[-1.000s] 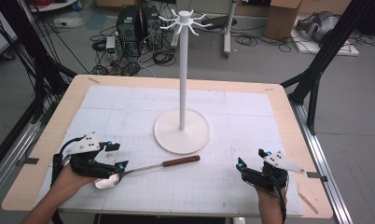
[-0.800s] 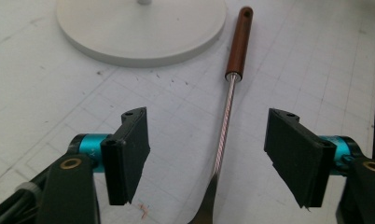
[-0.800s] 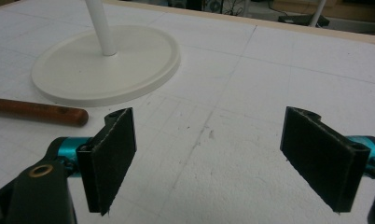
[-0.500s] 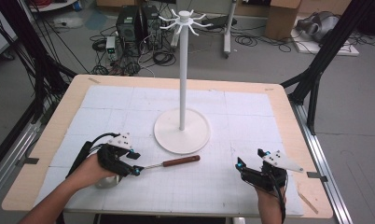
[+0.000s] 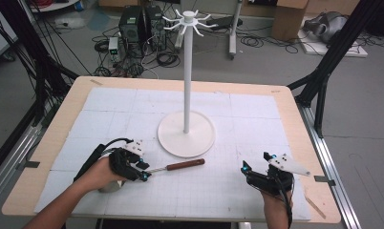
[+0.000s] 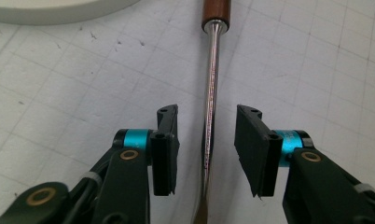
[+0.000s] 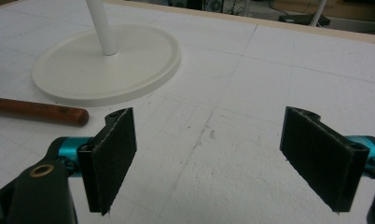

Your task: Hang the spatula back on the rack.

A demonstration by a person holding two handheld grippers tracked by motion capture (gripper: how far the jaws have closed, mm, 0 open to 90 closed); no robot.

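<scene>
A utensil with a thin metal shaft (image 6: 211, 84) and a brown wooden handle (image 5: 185, 165) lies flat on the white gridded mat, in front of the white stand's round base (image 5: 186, 136). My left gripper (image 5: 143, 171) straddles the shaft just short of the handle. Its jaws have just been closing and stand open, with the shaft between the pads (image 6: 166, 154) and a small gap on each side. The utensil's far end is hidden under the left hand. My right gripper (image 5: 255, 161) rests at the front right, wide open and holding nothing. The handle's tip (image 7: 41, 112) lies to its left.
The stand's tall white pole (image 5: 186, 71) ends in a ring of hooks and rises from the middle of the mat. The wooden table edge (image 5: 295, 124) frames the mat. Cables, computer cases and black frame legs stand on the floor beyond.
The left hand has slid right along the utensil, from its rounded end to the shaft near the handle, and its jaws have narrowed around the shaft. The right gripper has stayed put.
</scene>
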